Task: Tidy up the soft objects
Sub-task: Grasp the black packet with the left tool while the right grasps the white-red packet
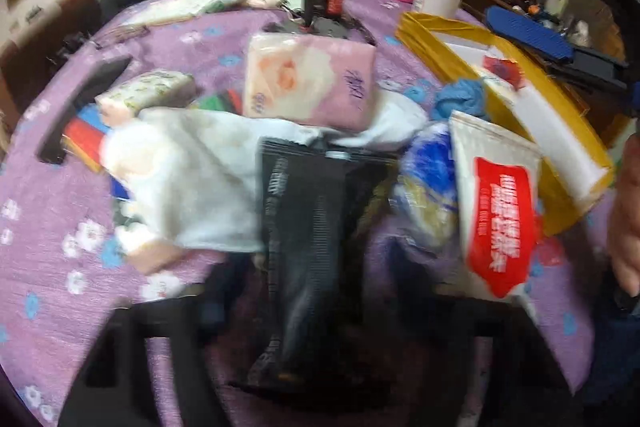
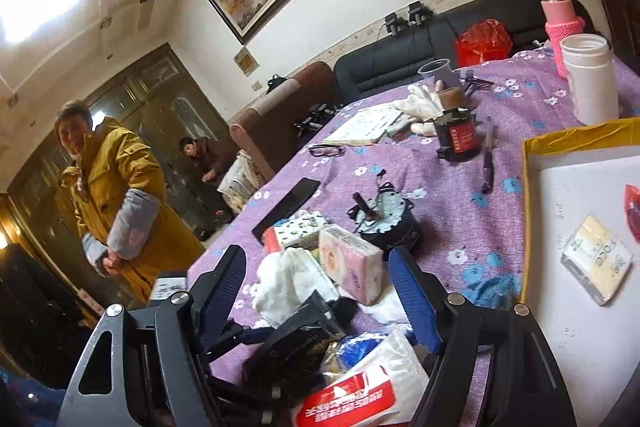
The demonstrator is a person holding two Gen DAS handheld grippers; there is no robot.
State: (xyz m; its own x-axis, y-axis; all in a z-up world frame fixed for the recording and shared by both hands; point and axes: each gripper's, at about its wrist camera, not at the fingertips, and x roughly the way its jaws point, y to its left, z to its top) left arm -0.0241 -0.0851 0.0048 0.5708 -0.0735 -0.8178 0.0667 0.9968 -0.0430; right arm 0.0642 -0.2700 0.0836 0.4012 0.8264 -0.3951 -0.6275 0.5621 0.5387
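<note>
A pile of soft things lies on the purple flowered tablecloth (image 1: 48, 227): a pink tissue pack (image 1: 310, 81), a white cloth (image 1: 192, 183), a small flowered tissue pack (image 1: 148, 93), a blue cloth (image 1: 460, 99) and a red-and-white tissue pack (image 1: 500, 215). My left gripper (image 1: 308, 227) is shut on a black packet (image 1: 298, 259) above the pile; the view is blurred. My right gripper (image 2: 320, 291) is open with blue pads (image 2: 416, 303), above the pile and empty. The black packet (image 2: 296, 339) and left gripper show below it.
A yellow-rimmed white box (image 2: 560, 195) at the right holds a yellowish tissue pack (image 2: 596, 259). A motor (image 2: 388, 223), a pen (image 2: 488, 159), a red-labelled jar (image 2: 456, 135), white gloves (image 2: 420, 103), a white tub (image 2: 592, 83) and a pink bottle (image 2: 560, 23) stand further back. Two people are at the left.
</note>
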